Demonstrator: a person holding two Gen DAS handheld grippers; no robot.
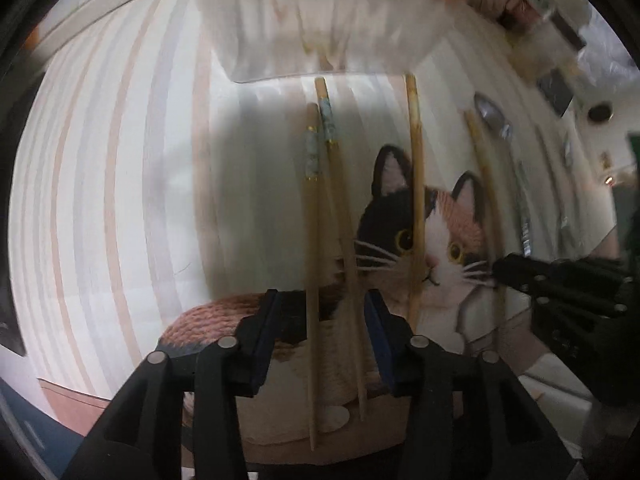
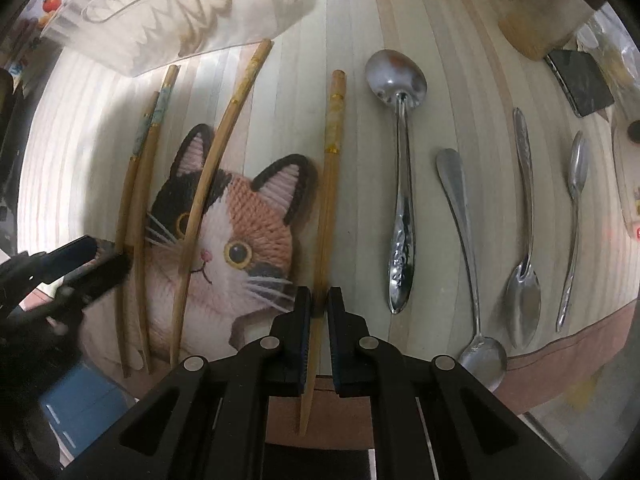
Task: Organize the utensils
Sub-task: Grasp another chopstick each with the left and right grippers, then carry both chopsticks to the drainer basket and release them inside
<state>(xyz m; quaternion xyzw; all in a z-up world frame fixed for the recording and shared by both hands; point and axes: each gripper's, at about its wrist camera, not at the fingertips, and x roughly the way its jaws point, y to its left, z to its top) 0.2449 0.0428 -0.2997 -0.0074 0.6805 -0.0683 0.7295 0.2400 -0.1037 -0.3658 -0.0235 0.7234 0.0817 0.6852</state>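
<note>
Left wrist view: the left claw [image 1: 320, 320] stands with its jaws apart over a pair of chopsticks [image 1: 316, 264], both sticks running between the jaws without clear contact. They lie on a striped cloth over the desk [image 1: 100, 184], partly across a knitted-look cat picture [image 1: 440, 240]. Just right of the claw lies a third chopstick [image 1: 416, 200], and further right a fourth chopstick [image 1: 486, 184] beside a large spoon [image 1: 494, 118]. The right claw [image 1: 504, 270] reaches in from the right edge at that fourth stick; its jaws are too blurred here to read. Ahead of the left claw stands a clear plastic organizer [image 1: 320, 36], motion-blurred; at least one stick shows through its wall, the rest of its contents unclear.

Right wrist view: the right claw [image 2: 319, 304] has its jaws nearly together, straddling one chopstick [image 2: 330, 184]; whether the pads press it I cannot tell. To its right lie four metal spoons: a large spoon [image 2: 400, 184], a second spoon [image 2: 468, 248], a third spoon [image 2: 524, 240] and a small spoon [image 2: 574, 220], all apart from each other. To its left, over the cat picture [image 2: 236, 240], lie three more chopsticks [image 2: 138, 216], with the left claw [image 2: 104, 258] at the two farthest. The clear organizer [image 2: 160, 12] sits ahead-left, cut off by the frame. A dark card [image 2: 580, 80] and a pale cup [image 2: 548, 20] sit far right, partly cut off.
</note>
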